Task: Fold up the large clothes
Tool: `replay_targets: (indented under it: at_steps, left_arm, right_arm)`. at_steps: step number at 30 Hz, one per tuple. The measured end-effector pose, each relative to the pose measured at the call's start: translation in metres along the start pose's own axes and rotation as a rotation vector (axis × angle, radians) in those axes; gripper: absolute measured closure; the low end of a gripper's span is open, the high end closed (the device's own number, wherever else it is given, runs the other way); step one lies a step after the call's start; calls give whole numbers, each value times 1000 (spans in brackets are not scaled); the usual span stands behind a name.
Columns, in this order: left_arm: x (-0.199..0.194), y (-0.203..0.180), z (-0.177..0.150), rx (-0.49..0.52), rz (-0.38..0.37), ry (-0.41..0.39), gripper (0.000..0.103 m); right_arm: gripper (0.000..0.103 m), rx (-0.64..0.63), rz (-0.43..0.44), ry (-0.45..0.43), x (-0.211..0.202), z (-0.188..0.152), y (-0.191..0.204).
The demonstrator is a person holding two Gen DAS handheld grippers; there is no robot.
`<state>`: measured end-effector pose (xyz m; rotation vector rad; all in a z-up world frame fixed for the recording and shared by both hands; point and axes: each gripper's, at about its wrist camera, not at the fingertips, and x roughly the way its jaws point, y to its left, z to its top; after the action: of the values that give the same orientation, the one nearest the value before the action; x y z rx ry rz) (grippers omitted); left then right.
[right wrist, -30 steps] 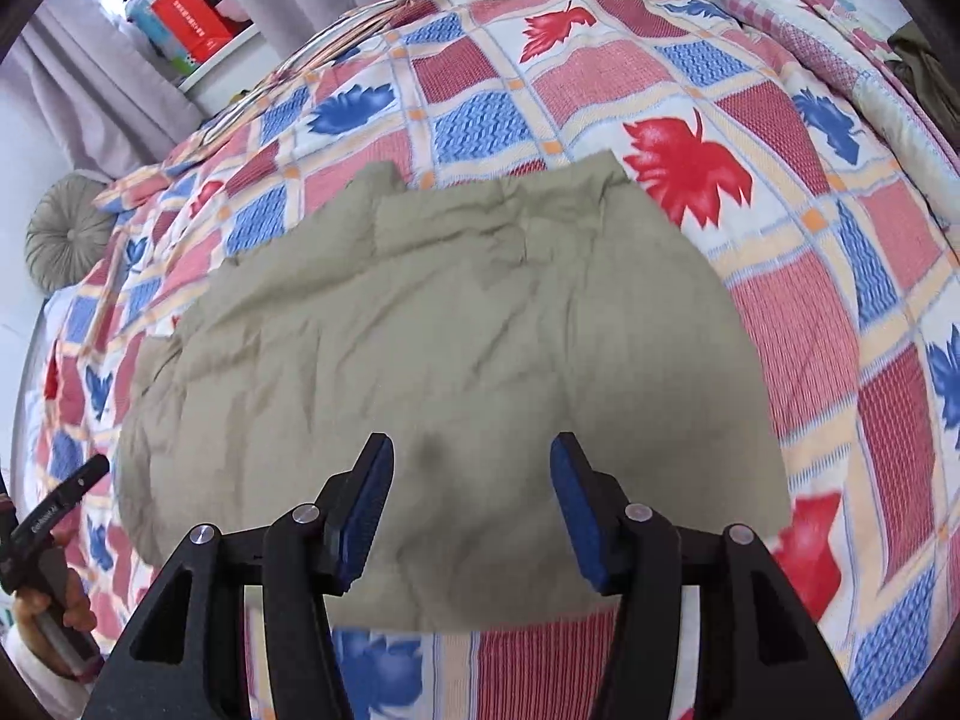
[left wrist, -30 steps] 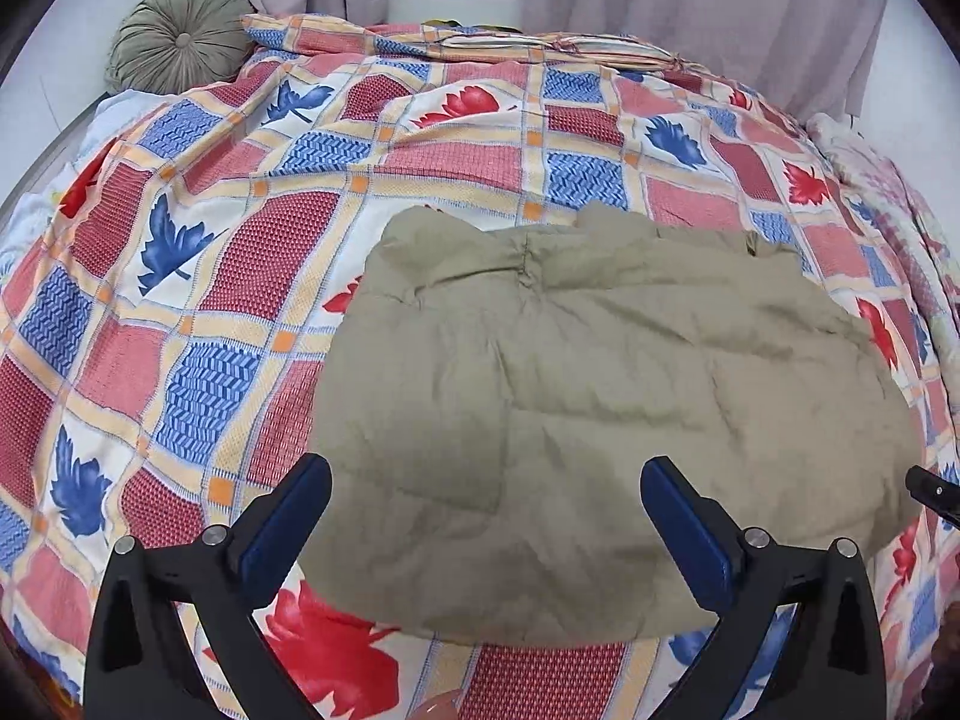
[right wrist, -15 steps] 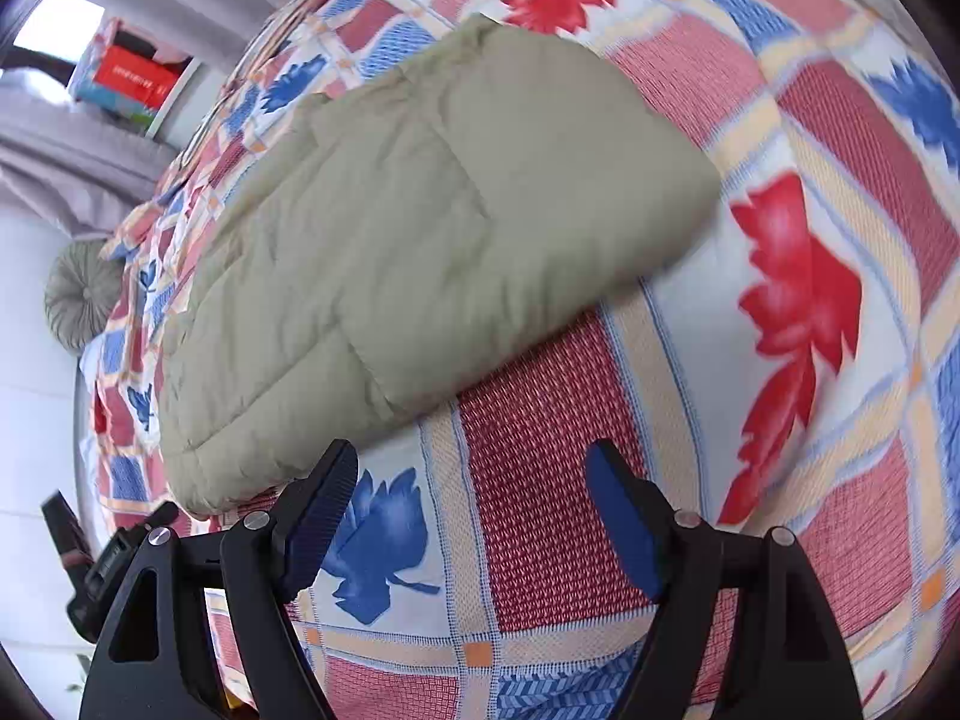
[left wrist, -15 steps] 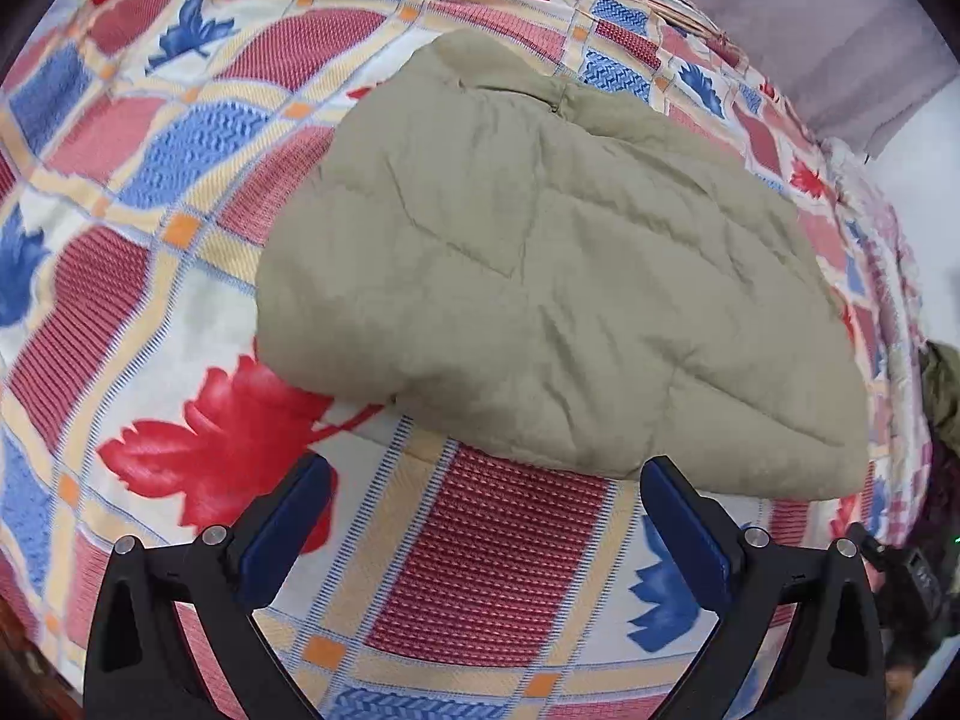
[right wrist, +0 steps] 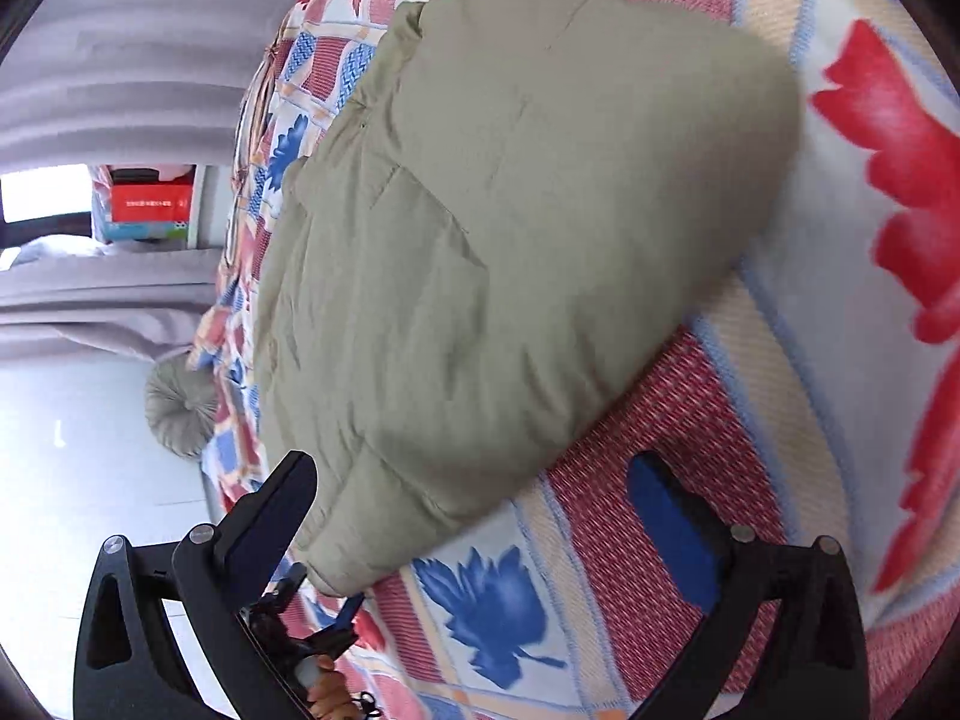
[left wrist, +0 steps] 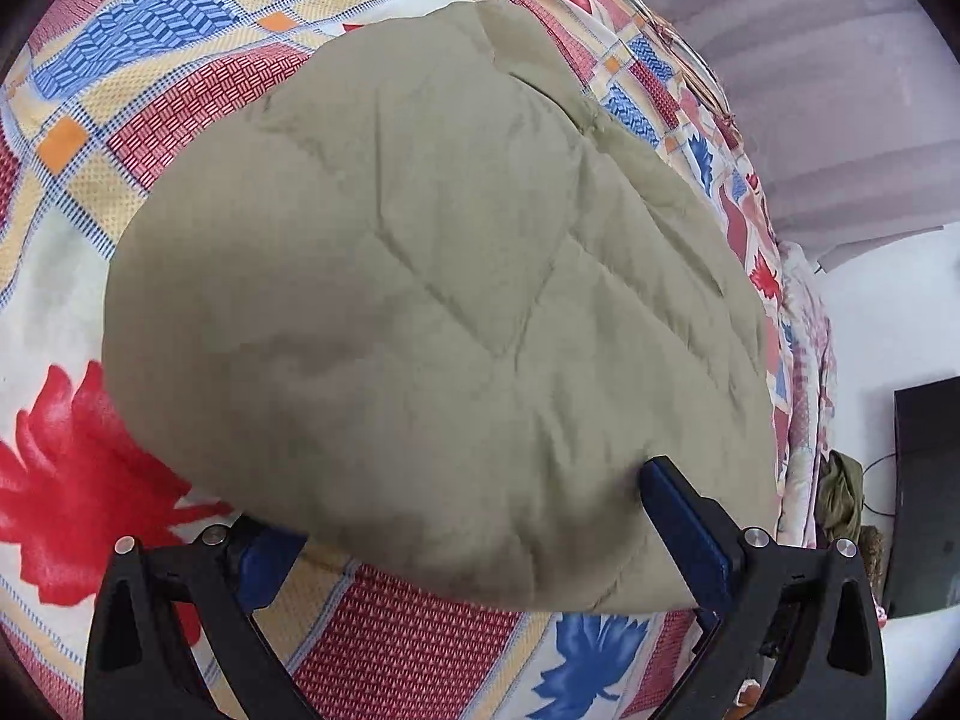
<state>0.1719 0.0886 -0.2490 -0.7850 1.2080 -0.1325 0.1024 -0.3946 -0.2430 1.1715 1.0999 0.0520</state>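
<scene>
Both grippers lowered to jacket (left wrist: pixel 432 300) near edge, left gripper (left wrist: pixel 480 540) straddling hem unclenched, right gripper (right wrist: pixel 474 510) just widened, released.

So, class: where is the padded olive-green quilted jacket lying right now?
The padded olive-green quilted jacket lies folded on the red-and-blue patterned bedspread, filling both wrist views' centres.

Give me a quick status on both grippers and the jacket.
Left gripper open, straddling the near edge of the folded olive jacket. Right gripper open, jaws just widened, at its corner. Nothing in the way.
</scene>
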Motion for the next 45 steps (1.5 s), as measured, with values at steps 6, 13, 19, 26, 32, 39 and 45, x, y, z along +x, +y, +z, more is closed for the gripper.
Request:
replay_targets:
  at_steps: [6,13,19,26,32,39,45]
  left_arm:
    - [24,1,23,-79,8,-38,0]
    - [26,-8,36,-50,-23,-34,75]
    - [-7,-43,30,120,13,-81,82]
    - [-59,-41,-4,197,7,-58,83]
    - [-100,0,-68,186,18,46,82]
    - [-108,53,-127,116,172,168,53]
    - [-160,43,-145,318,299,224,49]
  right_arm:
    - [0,32,75,27,32,17,1]
    - [36,128,131,24,53,27,-5]
    - [75,106,138,31,43,25,2]
    - [78,35,149,48,11,3,11]
    - [78,67,130,91,-28,-50,-10]
    - [72,192,65,143,-52,-116,-65]
    - [49,138,-98,194,-69,-119,-60]
